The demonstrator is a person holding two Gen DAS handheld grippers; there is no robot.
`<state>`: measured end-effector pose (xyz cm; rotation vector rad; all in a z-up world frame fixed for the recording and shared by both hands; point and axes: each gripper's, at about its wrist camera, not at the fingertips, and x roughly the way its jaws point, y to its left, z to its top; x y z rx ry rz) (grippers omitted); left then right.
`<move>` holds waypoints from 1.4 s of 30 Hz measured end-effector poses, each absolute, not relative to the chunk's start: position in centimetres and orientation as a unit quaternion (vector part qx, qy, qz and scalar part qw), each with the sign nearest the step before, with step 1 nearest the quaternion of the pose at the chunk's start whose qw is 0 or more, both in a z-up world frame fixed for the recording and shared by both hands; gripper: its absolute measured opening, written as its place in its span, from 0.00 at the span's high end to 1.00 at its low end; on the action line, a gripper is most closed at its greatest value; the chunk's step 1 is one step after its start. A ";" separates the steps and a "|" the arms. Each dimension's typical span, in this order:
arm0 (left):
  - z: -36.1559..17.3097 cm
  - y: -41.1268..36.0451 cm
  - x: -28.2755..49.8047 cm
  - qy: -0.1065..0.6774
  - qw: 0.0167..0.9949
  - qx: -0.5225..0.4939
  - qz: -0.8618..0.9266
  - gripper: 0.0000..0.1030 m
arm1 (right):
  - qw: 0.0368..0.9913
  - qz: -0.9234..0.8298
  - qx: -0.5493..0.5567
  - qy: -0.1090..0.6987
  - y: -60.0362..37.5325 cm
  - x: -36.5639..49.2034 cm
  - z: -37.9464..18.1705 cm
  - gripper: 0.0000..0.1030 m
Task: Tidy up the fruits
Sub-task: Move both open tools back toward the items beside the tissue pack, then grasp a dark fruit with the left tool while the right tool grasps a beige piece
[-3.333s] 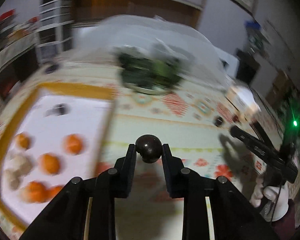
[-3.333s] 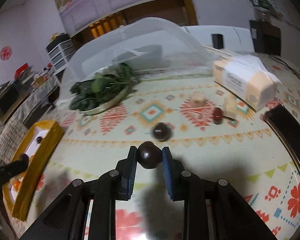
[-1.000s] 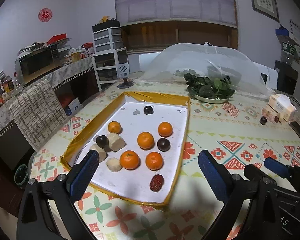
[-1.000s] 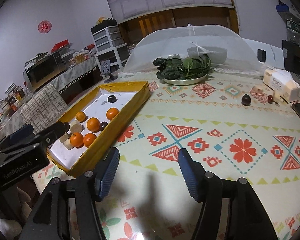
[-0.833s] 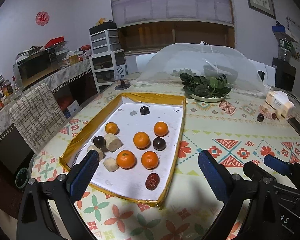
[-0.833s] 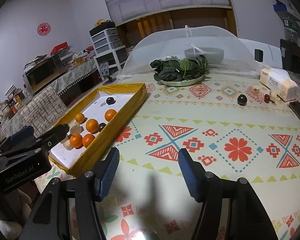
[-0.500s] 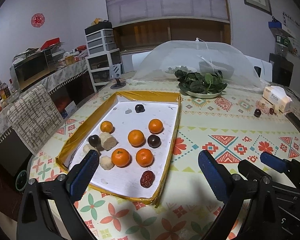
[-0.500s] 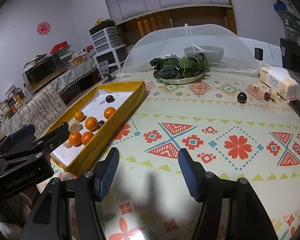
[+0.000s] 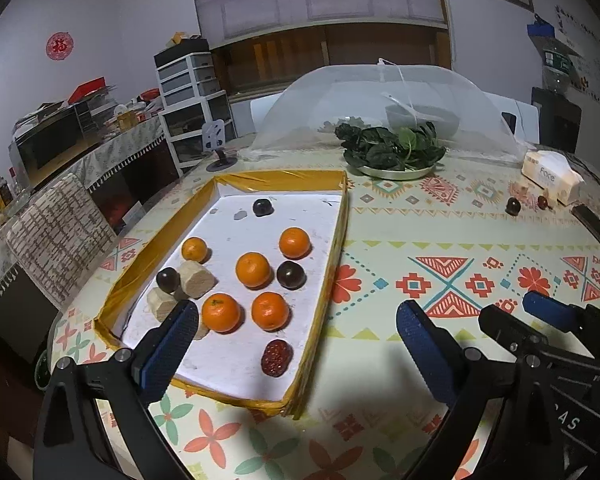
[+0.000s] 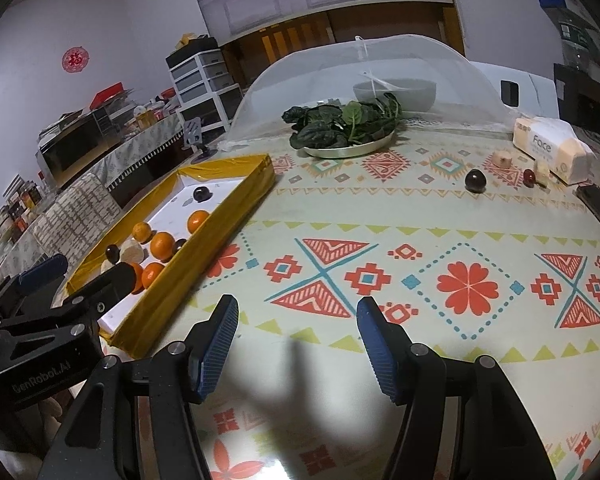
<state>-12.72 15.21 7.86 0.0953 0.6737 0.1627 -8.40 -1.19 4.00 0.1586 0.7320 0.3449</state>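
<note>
The left tongs (image 9: 296, 332) stand wide apart with nothing between them, low in the left wrist view, one blue pad over the near left corner of the tray (image 9: 342, 216) and the other over the bare patterned tabletop (image 9: 440, 248). The right tongs (image 10: 298, 336) are also spread apart and empty, at the bottom middle of the right wrist view above the tabletop.

The yellow-walled tray with a white floor lies at the left centre of the left wrist view. In it sit five oranges (image 9: 253, 269): one toward the left wall, one toward the right wall, one in the middle and two side by side nearer the camera. A dark plum (image 9: 291, 274) rests just right of the middle orange, touching or nearly so. A second dark plum (image 9: 168, 278) lies by the left wall against pale cut chunks (image 9: 196, 276). A third dark plum (image 9: 262, 207) sits alone near the far end. A red date (image 9: 276, 357) lies near the tray's near right corner.

Outside the tray, at the upper right of the right wrist view, a lone dark plum (image 10: 475, 180) rests on the tabletop, with a small red fruit (image 10: 530, 176) and pale chunks (image 10: 503, 158) beside a tissue pack (image 10: 552, 148). A plate of greens (image 10: 346, 124) sits at the upper centre, at the edge of a mesh food cover (image 10: 364, 68).
</note>
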 end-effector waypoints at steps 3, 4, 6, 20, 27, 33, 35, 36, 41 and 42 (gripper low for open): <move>7.5 14.8 -12.4 0.335 0.938 0.051 0.077 0.04 | 0.915 0.165 0.082 0.360 -1.8 -8.1 3.6 0.36; 7.4 14.6 -12.2 0.337 0.937 0.053 0.076 0.04 | 0.914 0.164 0.084 0.362 -2.0 -8.0 3.4 0.36; 7.2 14.3 -12.0 0.340 0.936 0.056 0.074 0.04 | 0.912 0.161 0.086 0.366 -2.5 -7.8 3.1 0.36; 10.3 9.0 -5.6 0.395 0.912 0.021 -0.107 0.04 | 0.927 0.052 0.129 0.349 -18.7 -3.1 6.4 0.36; 9.3 3.1 0.3 0.409 0.893 0.017 -0.188 0.04 | 0.908 0.008 0.189 0.375 -25.6 4.5 5.1 0.59; 7.9 -0.3 6.0 0.423 0.879 -0.009 -0.217 0.09 | 0.902 -0.009 0.183 0.391 -26.0 8.8 4.1 0.59; 7.0 -1.7 8.1 0.430 0.875 -0.015 -0.220 0.09 | 0.905 -0.025 0.181 0.384 -26.7 9.6 4.0 0.59; 6.7 -2.2 8.6 0.432 0.874 -0.016 -0.221 0.09 | 0.906 -0.031 0.180 0.383 -27.0 10.3 3.9 0.59; 4.0 -6.0 11.7 0.456 0.859 -0.002 -0.232 0.09 | 0.901 -0.032 0.180 0.394 -27.3 12.4 3.1 0.59; 3.4 -6.6 12.0 0.461 0.856 0.004 -0.235 0.13 | 0.900 -0.028 0.180 0.396 -27.2 12.8 2.9 0.59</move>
